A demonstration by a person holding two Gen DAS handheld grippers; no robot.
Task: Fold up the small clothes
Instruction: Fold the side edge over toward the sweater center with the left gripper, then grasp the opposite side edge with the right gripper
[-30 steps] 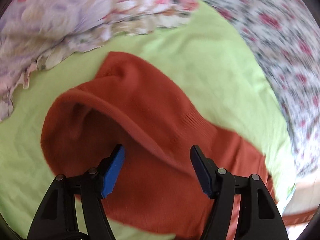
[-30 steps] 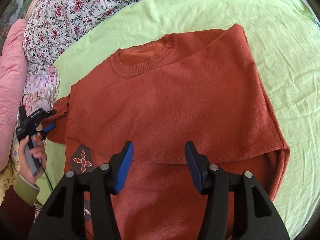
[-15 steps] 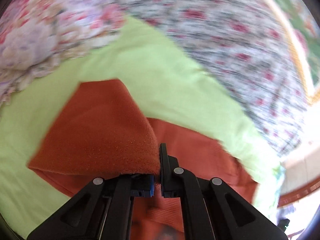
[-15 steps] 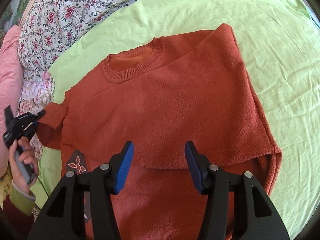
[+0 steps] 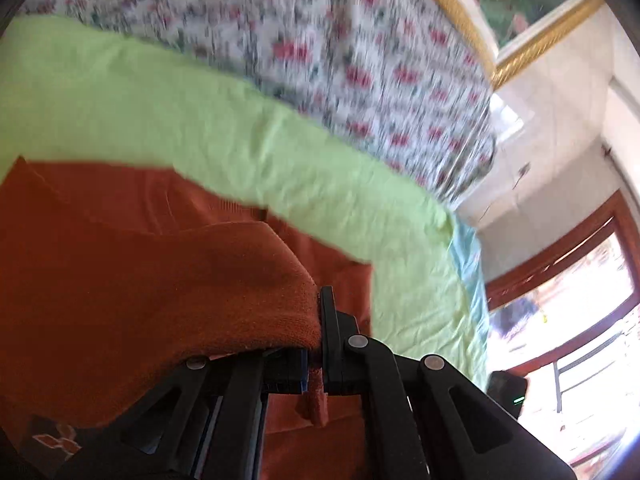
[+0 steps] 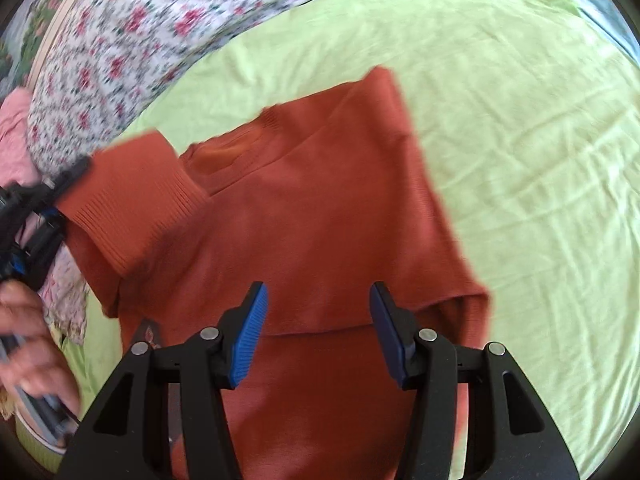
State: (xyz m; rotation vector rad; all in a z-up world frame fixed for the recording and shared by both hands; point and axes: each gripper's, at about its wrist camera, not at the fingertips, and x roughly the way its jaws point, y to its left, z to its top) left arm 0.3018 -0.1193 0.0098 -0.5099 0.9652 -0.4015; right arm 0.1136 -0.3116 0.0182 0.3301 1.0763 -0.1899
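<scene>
Lime-green cotton bed sheet (image 6: 520, 140): wrinkled, bare and roomy to the right of the garment; floral-print quilt (image 6: 132, 40) borders its far-left edge.
Rust-orange knitted sweater (image 6: 320, 208): flat on the sheet, right side folded inward, hem under the right tongs.
Right black gripper with blue pads (image 6: 316, 332): jaws spread, above the sweater body, pinching nothing.
Left black gripper (image 5: 316, 332): jaws pressed together on the ribbed sleeve cuff (image 6: 132, 200), lifted over the sweater's left shoulder.
</scene>
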